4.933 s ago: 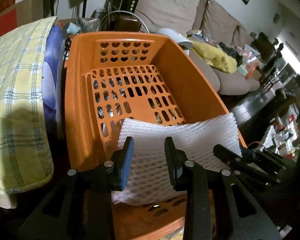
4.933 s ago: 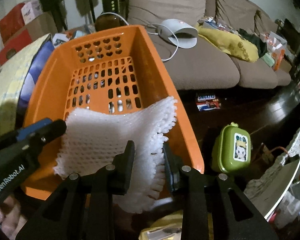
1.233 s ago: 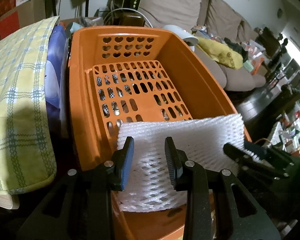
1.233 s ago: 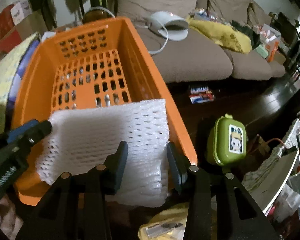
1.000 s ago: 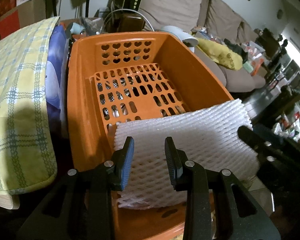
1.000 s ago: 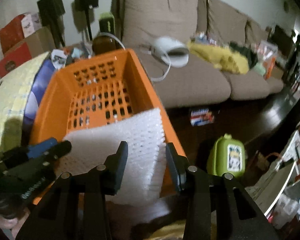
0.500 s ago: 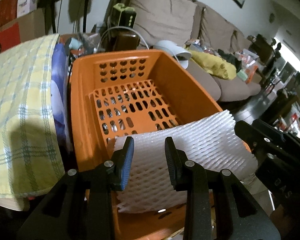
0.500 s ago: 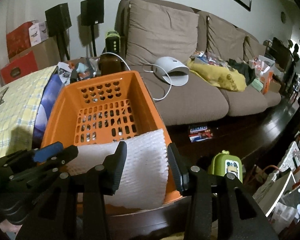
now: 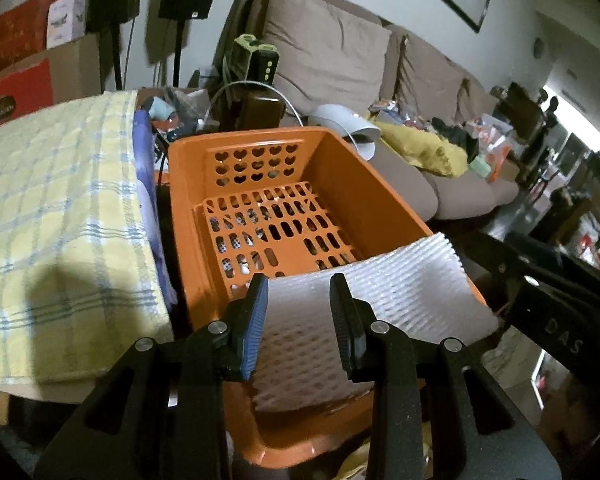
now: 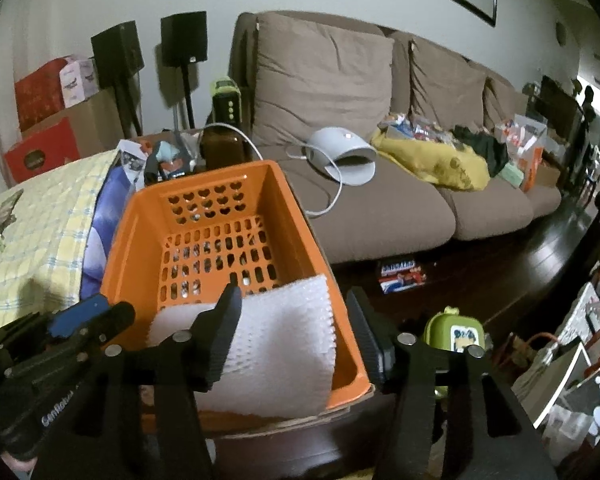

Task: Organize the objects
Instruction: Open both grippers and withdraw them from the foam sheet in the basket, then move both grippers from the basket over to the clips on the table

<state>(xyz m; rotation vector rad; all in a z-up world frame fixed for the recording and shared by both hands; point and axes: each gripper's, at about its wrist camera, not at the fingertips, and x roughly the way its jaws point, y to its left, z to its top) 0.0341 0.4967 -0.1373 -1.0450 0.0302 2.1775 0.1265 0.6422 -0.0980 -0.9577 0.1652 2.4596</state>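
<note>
The right gripper [image 10: 292, 320] has just been opening its jaws, and they now stand released, wide of the white foam mesh sheet [image 10: 276, 348]; a second ago they sat close on either side of its edge. The sheet lies draped over the near end of the orange perforated plastic basket [image 10: 220, 216], at the lower centre of the right wrist view. In the left wrist view the left gripper [image 9: 298, 320] frames the sheet's near edge [image 9: 364, 300], but whether its jaws pinch the foam I cannot tell. Both views have pulled back since then and show more of the brown fabric sofa [image 10: 380, 200]. The sheet looks delivered, so the right gripper seems free for another item.
</note>
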